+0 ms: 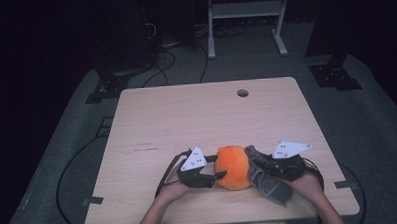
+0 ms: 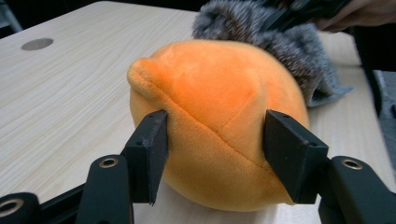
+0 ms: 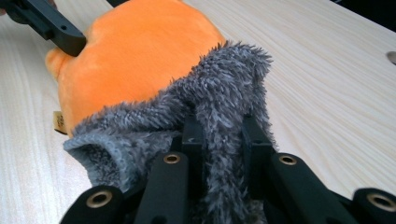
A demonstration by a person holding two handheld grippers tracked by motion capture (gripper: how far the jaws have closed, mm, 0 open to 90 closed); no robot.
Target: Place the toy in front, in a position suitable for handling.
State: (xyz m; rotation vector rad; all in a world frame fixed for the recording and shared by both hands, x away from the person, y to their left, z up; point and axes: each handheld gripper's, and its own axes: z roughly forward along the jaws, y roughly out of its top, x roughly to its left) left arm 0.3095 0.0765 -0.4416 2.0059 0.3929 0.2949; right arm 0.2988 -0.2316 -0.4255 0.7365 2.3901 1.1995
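High view: our orange plush ball [image 1: 233,167] sits lower middle of the frame, left gripper [image 1: 214,175] and right gripper [image 1: 252,166] flanking it

Left gripper view: jaws squeeze the ball's sides, dead centre, soft and light

Right gripper view: jaws are clamped on the fuzzy grey sock [image 3: 219,121] draped over the ball, upper left. We'd say grip it by the cuff

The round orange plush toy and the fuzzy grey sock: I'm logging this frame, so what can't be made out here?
- Round orange plush toy: underside hidden against the wooden table in the left gripper view.
- Small tan tag: print too small, right gripper view.
- Fuzzy grey sock: lower end hidden among the right gripper jaws and cut off at the bottom edge.
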